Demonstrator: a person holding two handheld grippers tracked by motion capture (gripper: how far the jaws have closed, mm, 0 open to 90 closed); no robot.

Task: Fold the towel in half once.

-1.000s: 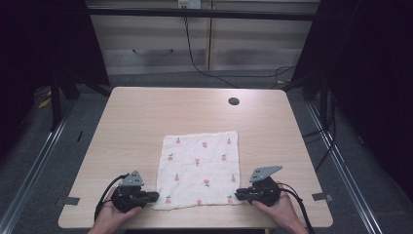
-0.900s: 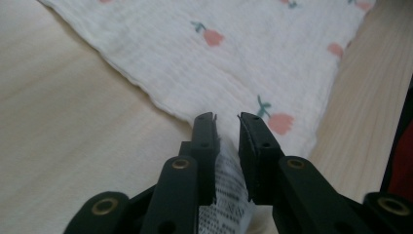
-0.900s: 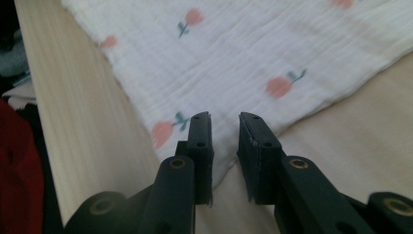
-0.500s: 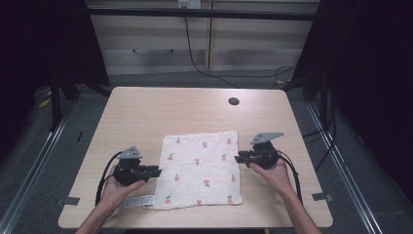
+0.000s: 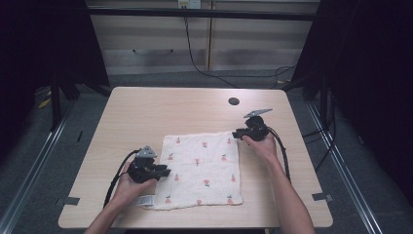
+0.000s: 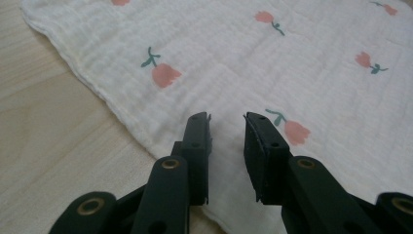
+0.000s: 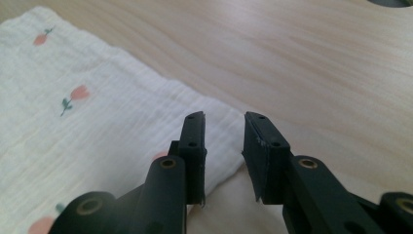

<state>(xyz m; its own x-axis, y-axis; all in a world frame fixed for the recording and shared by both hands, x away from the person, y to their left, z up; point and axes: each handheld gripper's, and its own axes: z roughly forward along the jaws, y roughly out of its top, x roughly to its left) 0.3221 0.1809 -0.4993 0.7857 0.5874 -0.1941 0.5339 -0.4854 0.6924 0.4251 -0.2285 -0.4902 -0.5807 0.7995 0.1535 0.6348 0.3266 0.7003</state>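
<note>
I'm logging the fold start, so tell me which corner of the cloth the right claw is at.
The right claw is at the cloth's far right corner, on the side toward the table's dark hole.

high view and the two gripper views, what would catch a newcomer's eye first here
First the white cloth with pink flowers, lying flat on the near half of the pale wooden table. Next the two black grippers at opposite parts of it: the left gripper over its left edge, the right gripper at its far right corner, both with jaws open. A small dark hole marks the table's far side.
</note>
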